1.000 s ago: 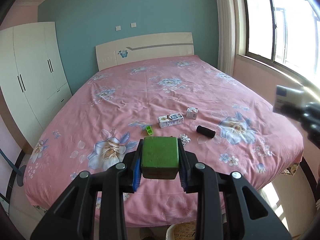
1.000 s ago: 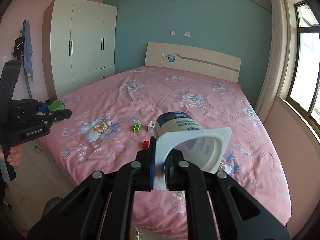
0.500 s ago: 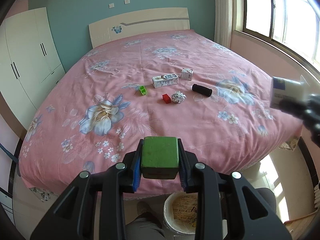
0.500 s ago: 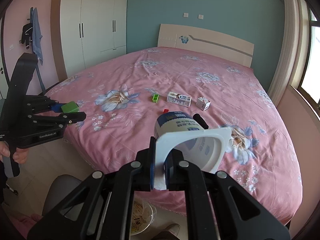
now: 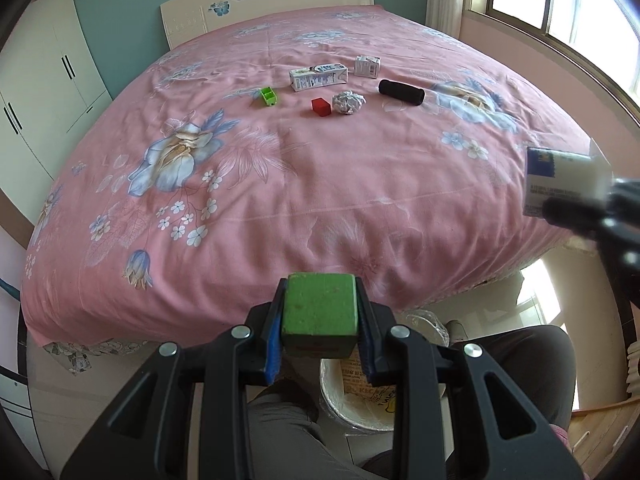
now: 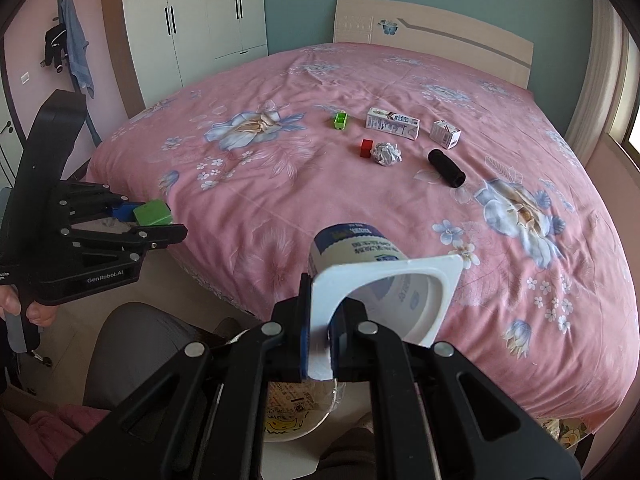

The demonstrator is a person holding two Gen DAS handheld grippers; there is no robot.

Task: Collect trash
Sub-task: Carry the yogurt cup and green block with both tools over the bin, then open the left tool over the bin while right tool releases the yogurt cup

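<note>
My left gripper (image 5: 320, 320) is shut on a green cube (image 5: 319, 306), seen from the side as the green cube (image 6: 152, 213) in the right wrist view. My right gripper (image 6: 320, 340) is shut on the rim of a white yogurt cup (image 6: 384, 284), which shows as the yogurt cup (image 5: 564, 182) at the right edge of the left wrist view. A white bin (image 5: 362, 412) with a printed liner stands on the floor below both grippers; the bin (image 6: 296, 408) is partly hidden by the fingers. On the pink bed lie a milk carton (image 5: 318, 76), a small carton (image 5: 367, 66), a crumpled paper ball (image 5: 349, 101), a black roll (image 5: 401, 92), a red block (image 5: 321, 106) and a green block (image 5: 269, 96).
The bed (image 5: 280, 184) with its pink flowered cover fills the middle. A person's grey-trousered legs (image 5: 288, 432) sit beside the bin. A white wardrobe (image 6: 192, 12) stands at the left wall, a window (image 5: 560, 12) at the right.
Both grippers have sunk and tipped downward, each keeping its grip. The bin and the person's legs have come into view below; the bed's near edge now fills the middle.
</note>
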